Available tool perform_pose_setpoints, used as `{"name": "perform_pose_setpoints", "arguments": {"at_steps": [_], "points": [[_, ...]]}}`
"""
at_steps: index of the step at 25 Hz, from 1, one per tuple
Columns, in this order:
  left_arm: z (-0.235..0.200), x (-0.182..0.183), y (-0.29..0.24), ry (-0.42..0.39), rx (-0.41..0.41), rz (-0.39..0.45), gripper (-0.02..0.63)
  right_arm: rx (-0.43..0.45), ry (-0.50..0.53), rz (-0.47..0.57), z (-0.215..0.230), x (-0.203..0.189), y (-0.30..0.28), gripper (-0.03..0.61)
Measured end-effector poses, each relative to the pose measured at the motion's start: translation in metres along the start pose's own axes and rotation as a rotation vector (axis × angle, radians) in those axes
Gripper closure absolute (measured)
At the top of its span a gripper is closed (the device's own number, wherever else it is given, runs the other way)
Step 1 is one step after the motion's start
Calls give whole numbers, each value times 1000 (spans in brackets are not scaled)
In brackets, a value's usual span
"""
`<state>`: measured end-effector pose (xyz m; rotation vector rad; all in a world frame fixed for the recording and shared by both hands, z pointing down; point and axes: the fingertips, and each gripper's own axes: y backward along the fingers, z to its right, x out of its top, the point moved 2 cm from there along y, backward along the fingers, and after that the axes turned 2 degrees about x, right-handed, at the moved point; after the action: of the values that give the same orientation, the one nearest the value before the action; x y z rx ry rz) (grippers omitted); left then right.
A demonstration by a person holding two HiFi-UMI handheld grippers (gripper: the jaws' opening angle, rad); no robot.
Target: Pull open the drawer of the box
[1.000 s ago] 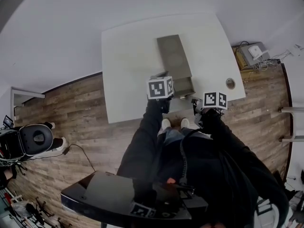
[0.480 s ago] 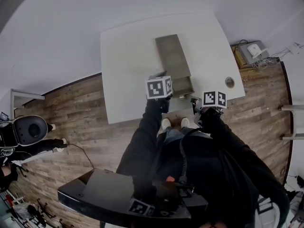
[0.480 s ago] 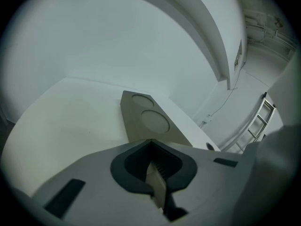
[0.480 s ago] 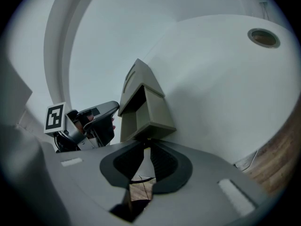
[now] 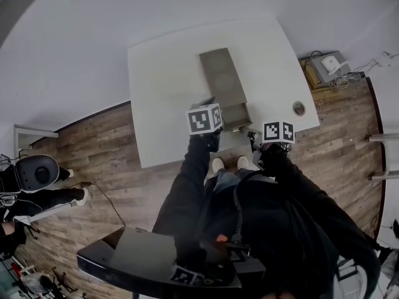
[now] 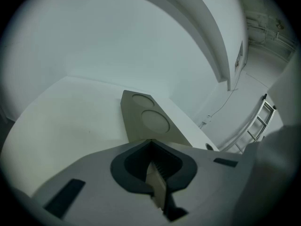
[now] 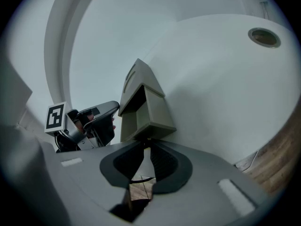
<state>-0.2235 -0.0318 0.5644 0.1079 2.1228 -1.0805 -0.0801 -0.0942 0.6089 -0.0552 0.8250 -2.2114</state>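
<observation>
Underfoot, a wood-plank floor (image 5: 106,142) spreads around a white table (image 5: 168,80), and the person stands at the table's near edge with a gripper in each hand. On the table a long grey-beige box (image 5: 219,80) lies with one end toward the person; two round discs are set into its top. The drawer (image 5: 240,114) stands pulled partway out of that near end, toward the table edge, and in the right gripper view its inside shows as an open hollow under the box's top panel. The left gripper (image 6: 150,147) is at the box's near left corner, pointing down along the box. Its jaws are drawn close on a thin beige strip of the box's own colour, so it appears to be clamped on the box's edge. The right gripper (image 7: 146,142) comes in from the near right, angled down at the drawer front. Its jaws narrow to a pinch right at the drawer's lower front lip and seem to grasp it, while bare table and floor show through the wider gap behind the tips. A small round hole (image 5: 299,108) sits in the table's near right corner, well apart from the box.
</observation>
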Motion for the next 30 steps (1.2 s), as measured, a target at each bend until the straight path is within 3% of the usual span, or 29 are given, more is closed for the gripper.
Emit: {"name": "perform_pose_setpoints", "arguments": {"at_steps": [30], "points": [[0, -2, -1, 35, -7, 7, 617, 7, -11, -1, 4, -9, 6, 534]]}}
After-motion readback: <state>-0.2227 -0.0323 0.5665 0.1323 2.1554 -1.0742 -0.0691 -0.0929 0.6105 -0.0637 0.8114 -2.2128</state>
